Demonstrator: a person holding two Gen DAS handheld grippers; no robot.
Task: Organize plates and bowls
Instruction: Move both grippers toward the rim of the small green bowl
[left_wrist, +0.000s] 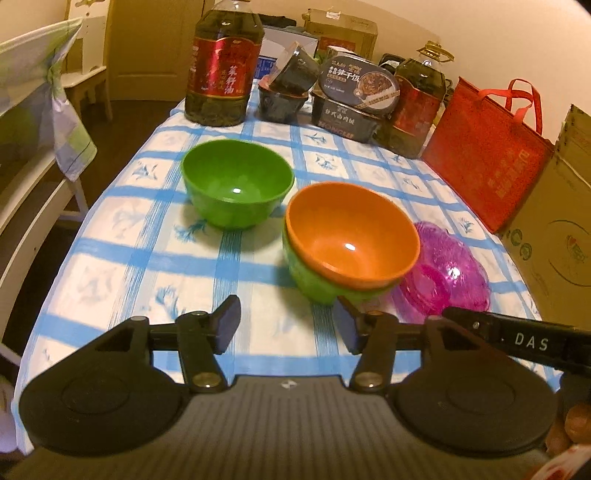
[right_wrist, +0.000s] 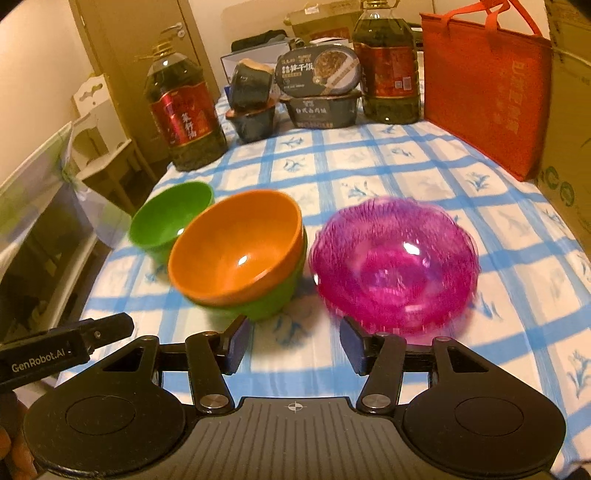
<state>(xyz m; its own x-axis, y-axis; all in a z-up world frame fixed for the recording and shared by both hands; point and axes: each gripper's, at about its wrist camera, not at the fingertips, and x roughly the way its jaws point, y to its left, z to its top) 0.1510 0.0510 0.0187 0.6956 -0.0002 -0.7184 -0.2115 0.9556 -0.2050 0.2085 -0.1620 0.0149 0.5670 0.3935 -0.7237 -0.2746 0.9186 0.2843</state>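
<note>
We are holding both grippers low over the near edge of the worktop, which is wearing a blue-checked cloth. The left gripper is showing its jaws spread with nothing between them, and the right gripper is showing the same: spread and empty.

Just beyond the left gripper, an orange bowl is sitting nested inside a green bowl, making a stack of 2. Just beside that stack, in front of the right gripper, a translucent pink bowl is resting on the cloth. Farther back and to the left, a 2nd green bowl is standing alone, apart from the stack.

We judge that we are between grasps, with stacking partly done. The next move is calling for a pinch on the rim of a loose bowl, lifting it clear and lowering it squarely onto the stack.

At the far end, 2 oil bottles, boxed meals and a red bag are standing.
</note>
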